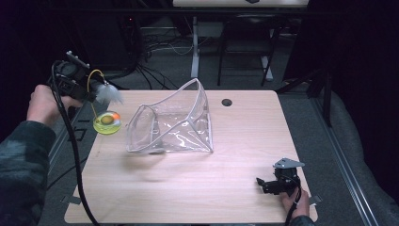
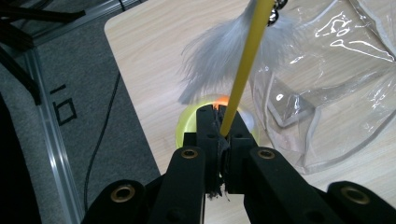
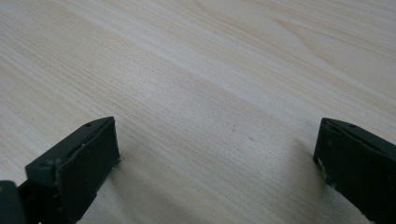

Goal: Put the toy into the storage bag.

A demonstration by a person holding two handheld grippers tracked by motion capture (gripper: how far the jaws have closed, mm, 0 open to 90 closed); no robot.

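A cat toy hangs off the table's left edge: a yellow wire stem (image 1: 96, 74) with a white feather tuft (image 1: 108, 93) rising from a yellow-green round base (image 1: 107, 122) with an orange spot. My left gripper (image 1: 87, 92) is shut on the yellow stem (image 2: 243, 70), above the base (image 2: 187, 127) and beside the feather (image 2: 219, 56). A clear plastic pouch (image 1: 171, 122) stands open at the table's middle, just right of the toy; its near edge is the pouch (image 2: 336, 93) in the left gripper view. My right gripper (image 1: 263, 182) rests low at the front right, open over bare wood (image 3: 219, 154).
The light wood table (image 1: 197, 188) has a round cable hole (image 1: 227, 102) at the back. Grey floor, a metal rail (image 2: 51, 140) and cables lie left of the table. Chair and desk legs stand behind.
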